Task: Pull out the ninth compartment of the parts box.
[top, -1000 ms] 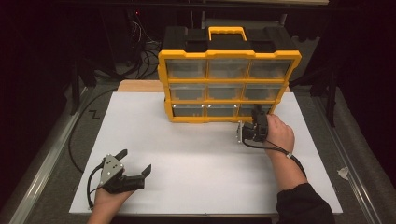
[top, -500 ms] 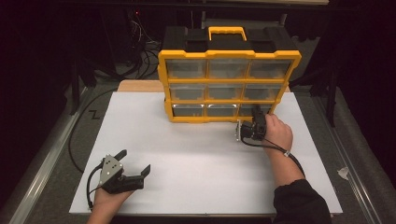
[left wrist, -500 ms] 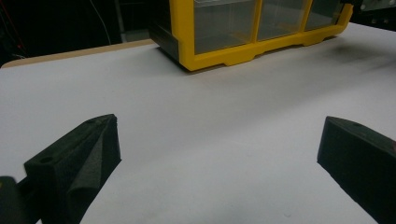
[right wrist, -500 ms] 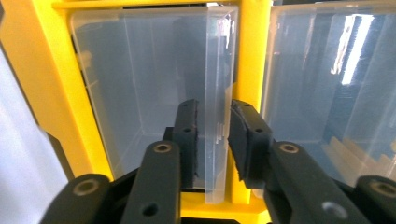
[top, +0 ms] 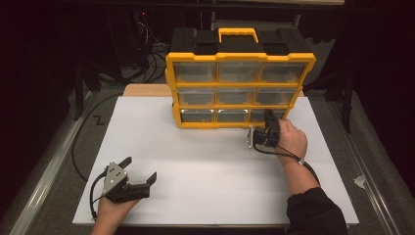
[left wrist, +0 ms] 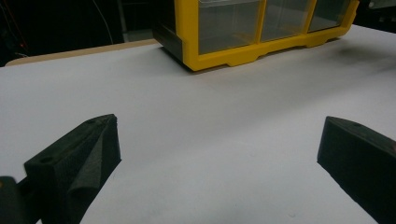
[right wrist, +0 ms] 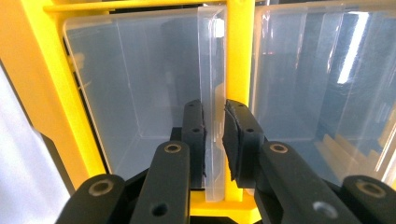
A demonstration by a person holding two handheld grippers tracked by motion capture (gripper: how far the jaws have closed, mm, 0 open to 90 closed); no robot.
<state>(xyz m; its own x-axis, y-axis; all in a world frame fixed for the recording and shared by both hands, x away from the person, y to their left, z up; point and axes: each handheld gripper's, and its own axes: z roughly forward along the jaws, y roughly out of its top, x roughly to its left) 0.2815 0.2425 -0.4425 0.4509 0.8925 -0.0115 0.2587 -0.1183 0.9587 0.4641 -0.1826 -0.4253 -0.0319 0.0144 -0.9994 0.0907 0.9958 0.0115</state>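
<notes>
Now the right gripper (top: 267,116) is pinching the drawer (right wrist: 140,93) pull at the bottom right of the cabinet (top: 240,73); the left gripper (top: 140,170) is resting spread on the board (top: 205,161).

The right claw (right wrist: 214,135) has its jaws pinched on the clear pull tab (right wrist: 215,84) of a transparent drawer (right wrist: 135,84) in the yellow organiser frame (right wrist: 240,51).

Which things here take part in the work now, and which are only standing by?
In the work:
right gripper, jaws closed on the drawer pull
bottom right drawer, clear plastic
yellow drawer cabinet

Standing by:
left gripper, open, resting on the white board
black cables behind the cabinet
</notes>
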